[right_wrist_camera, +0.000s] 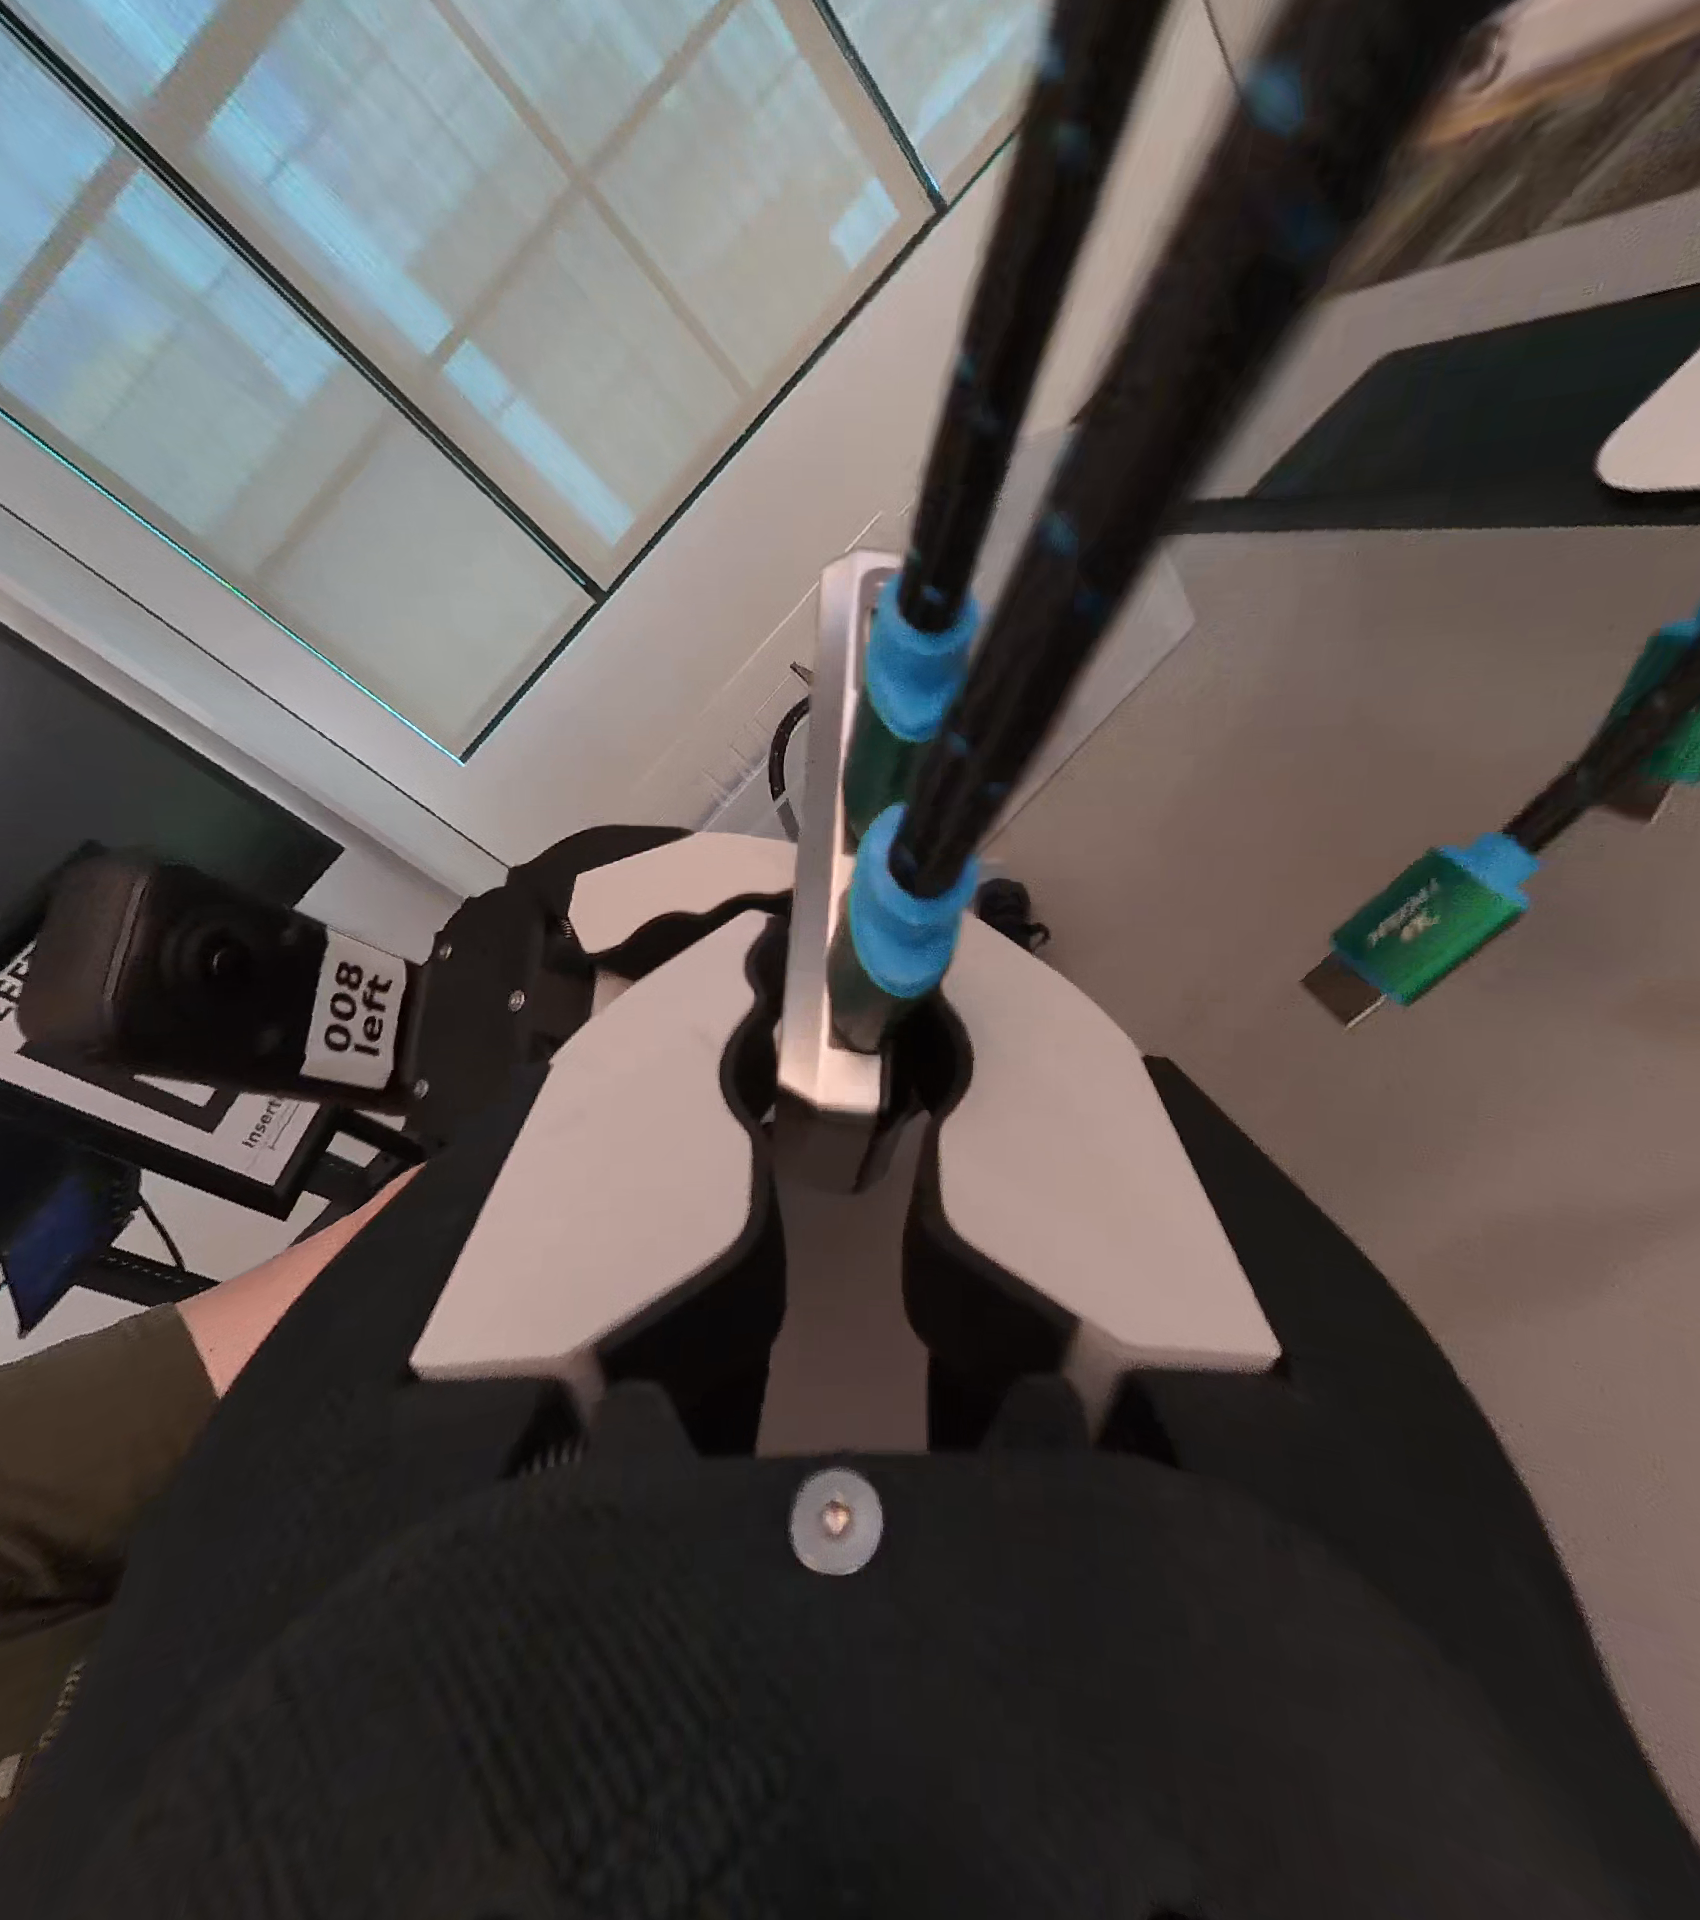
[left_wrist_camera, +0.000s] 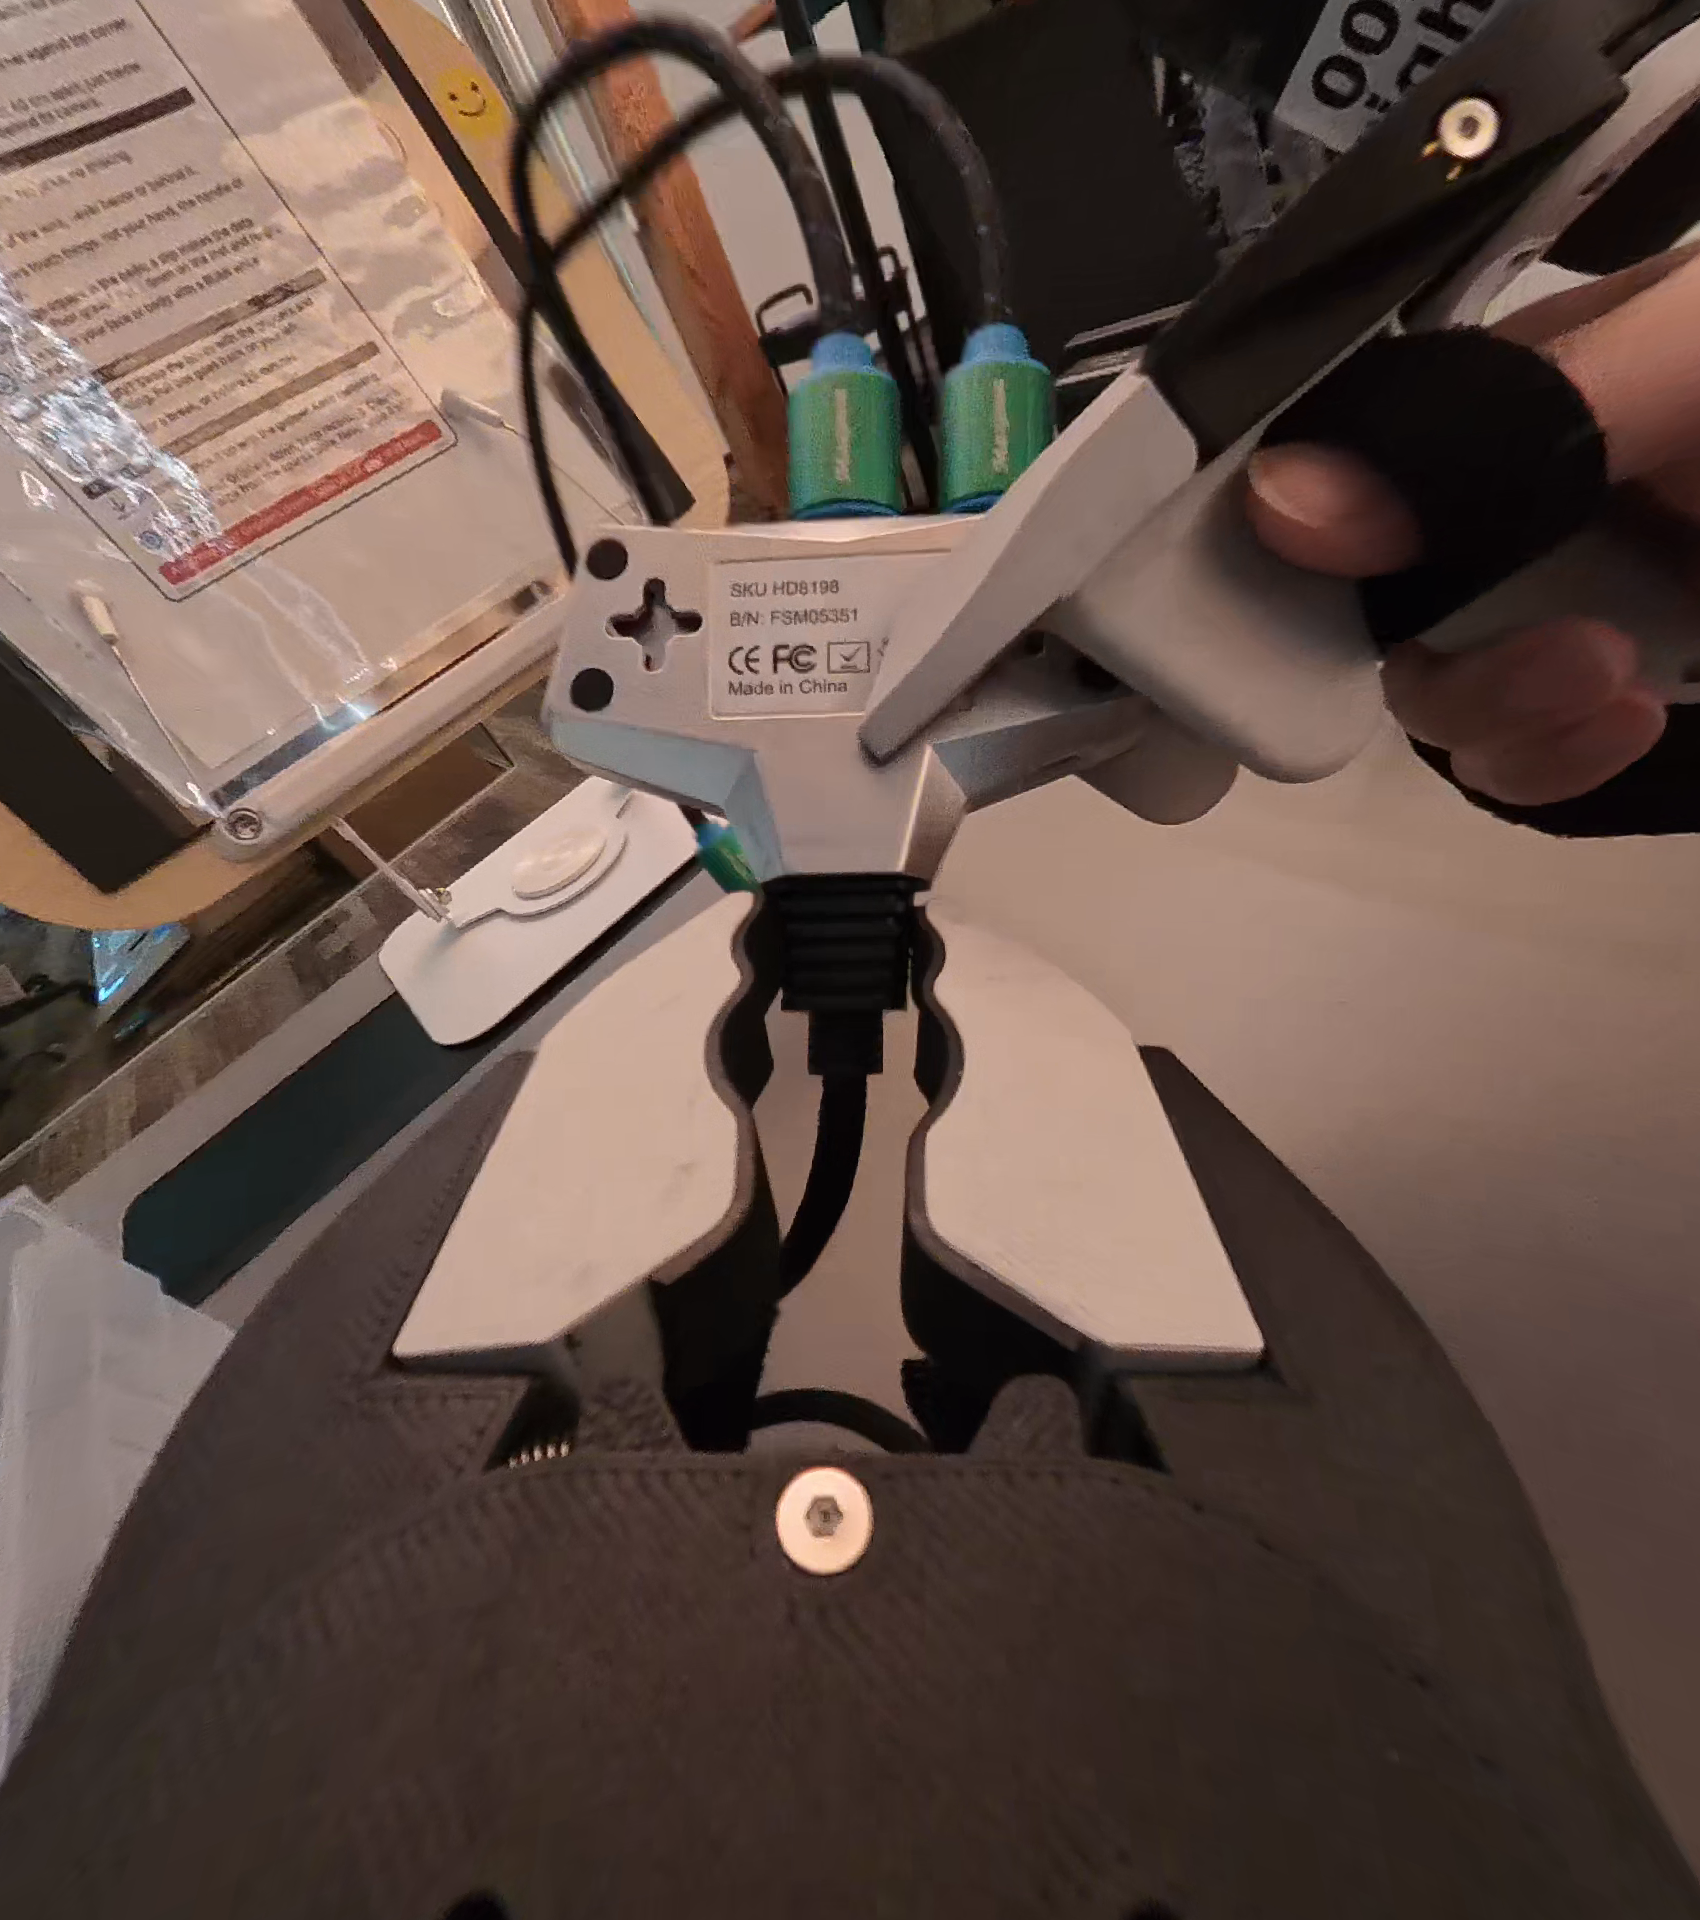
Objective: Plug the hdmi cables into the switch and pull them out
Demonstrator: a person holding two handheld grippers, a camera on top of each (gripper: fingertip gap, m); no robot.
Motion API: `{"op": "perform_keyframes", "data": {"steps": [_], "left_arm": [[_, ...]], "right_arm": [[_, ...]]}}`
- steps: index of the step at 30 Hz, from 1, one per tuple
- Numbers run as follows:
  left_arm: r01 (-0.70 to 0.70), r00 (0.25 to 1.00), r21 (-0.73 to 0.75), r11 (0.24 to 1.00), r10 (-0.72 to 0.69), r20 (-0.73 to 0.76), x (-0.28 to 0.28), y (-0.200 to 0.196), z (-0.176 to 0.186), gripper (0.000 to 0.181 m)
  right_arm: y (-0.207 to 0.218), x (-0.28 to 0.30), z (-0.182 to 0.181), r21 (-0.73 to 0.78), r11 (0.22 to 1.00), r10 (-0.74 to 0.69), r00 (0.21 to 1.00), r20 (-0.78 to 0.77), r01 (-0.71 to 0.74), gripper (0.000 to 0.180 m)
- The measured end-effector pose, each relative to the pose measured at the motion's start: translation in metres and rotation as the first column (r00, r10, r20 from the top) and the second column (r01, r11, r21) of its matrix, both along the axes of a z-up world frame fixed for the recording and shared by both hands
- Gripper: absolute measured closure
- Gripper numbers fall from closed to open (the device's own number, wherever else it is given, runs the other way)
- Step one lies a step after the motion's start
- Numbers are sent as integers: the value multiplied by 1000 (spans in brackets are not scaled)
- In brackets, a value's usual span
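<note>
The silver HDMI switch (left_wrist_camera: 659, 665) is held in the air with its labelled underside toward the left wrist camera. Two green plugs with blue collars (left_wrist_camera: 844, 436) (left_wrist_camera: 993, 421) sit in its far edge. My left gripper (left_wrist_camera: 841, 940) is shut on a black ribbed plug (left_wrist_camera: 841, 956) whose front end meets the switch's near edge; no metal tip shows. My right gripper (right_wrist_camera: 841, 1070) is shut on the end of the switch (right_wrist_camera: 815, 935); it also shows in the left wrist view (left_wrist_camera: 929, 717). A loose green plug (right_wrist_camera: 1417, 935) hangs at the right.
A printed sheet in a clear stand (left_wrist_camera: 202, 416) is at the left, with a white flat base (left_wrist_camera: 534, 914) beside it. The beige tabletop (left_wrist_camera: 1345, 1091) lies below. A hand (left_wrist_camera: 1552, 540) grips the right gripper. A second green plug (right_wrist_camera: 1698, 707) hangs farther right.
</note>
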State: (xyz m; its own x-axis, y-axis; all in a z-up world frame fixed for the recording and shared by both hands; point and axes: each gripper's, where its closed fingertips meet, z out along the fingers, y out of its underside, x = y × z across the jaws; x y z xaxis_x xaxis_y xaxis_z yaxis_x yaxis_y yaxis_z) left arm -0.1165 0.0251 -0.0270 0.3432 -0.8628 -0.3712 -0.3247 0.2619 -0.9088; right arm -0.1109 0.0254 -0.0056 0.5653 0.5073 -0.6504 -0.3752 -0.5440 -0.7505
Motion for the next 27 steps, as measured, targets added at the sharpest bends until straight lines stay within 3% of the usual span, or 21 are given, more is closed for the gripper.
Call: {"op": "perform_keyframes", "data": {"steps": [2, 5, 8, 11, 15, 22, 27], "left_arm": [[3, 1000, -29, 1000, -3, 17, 0, -4, 1, 155], [15, 998, -62, 998, -11, 65, -4, -10, 9, 126], [73, 986, -94, 993, -58, 155, -7, -21, 21, 116], [113, 967, -73, 991, -93, 239, -9, -29, 34, 115], [111, 971, -25, 993, -103, 216, -6, -32, 29, 116], [183, 976, -213, 960, -151, 156, 7, -34, -3, 116], [221, 973, -306, 926, -187, 139, 13, -38, -18, 116]], "right_arm": [[4, 10, -3, 25, 999, -38, 998, 50, 37, 157], [6, 27, 4, 75, 995, -70, 994, 83, 63, 158], [4, 45, 17, 150, 986, -96, 985, 144, 74, 158], [0, 66, 36, 233, 967, -149, 967, 208, 99, 158], [-11, 95, 63, 317, 939, -220, 941, 256, 133, 158], [-53, 157, 129, 497, 845, -367, 889, 275, 195, 157], [-104, 222, 154, 619, 759, -521, 760, 389, 203, 157]]}}
